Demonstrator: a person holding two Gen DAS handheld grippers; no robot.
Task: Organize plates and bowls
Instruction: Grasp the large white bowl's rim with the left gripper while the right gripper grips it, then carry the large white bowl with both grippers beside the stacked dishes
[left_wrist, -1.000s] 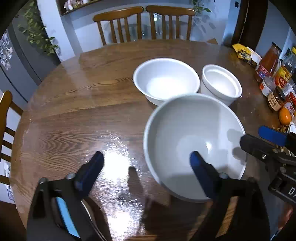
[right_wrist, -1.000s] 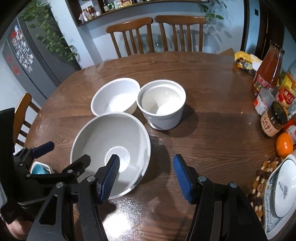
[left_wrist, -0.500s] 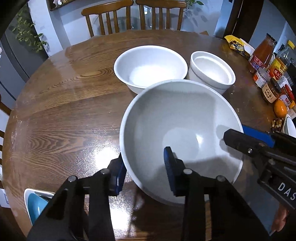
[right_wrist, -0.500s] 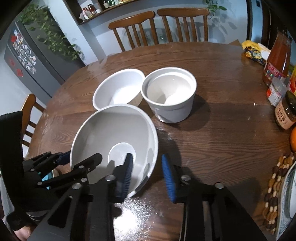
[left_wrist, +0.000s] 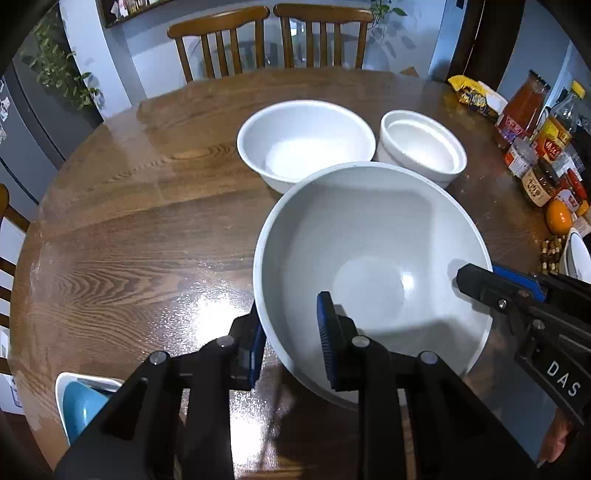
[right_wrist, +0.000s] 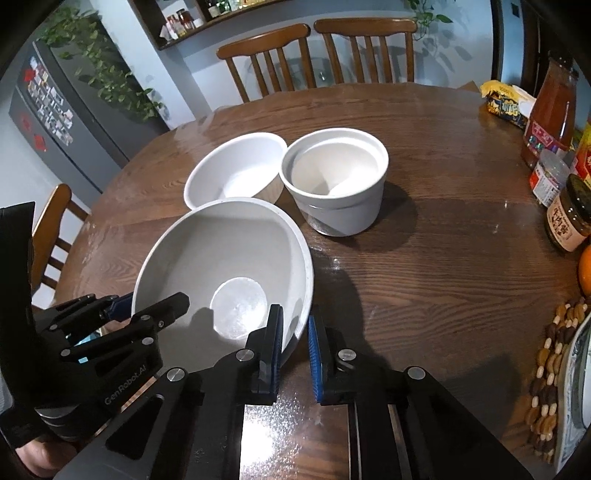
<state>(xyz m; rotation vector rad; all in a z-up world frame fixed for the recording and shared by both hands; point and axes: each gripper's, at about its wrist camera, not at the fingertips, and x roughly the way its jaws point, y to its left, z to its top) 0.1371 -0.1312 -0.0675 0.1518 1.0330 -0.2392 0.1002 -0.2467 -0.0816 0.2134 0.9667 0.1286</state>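
On the round table I count three white bowls: one large bowl at about 8 o'clock from the middle, one medium bowl at 11 o'clock, and one deep straight-sided bowl beside it. Two wooden chairs stand together at 12 o'clock. At 3 o'clock is one orange.

The table is glossy varnished wood with strong grain. Big bowl looks like matt speckled ceramic, and the two smaller bowls look smoother, shinier white.
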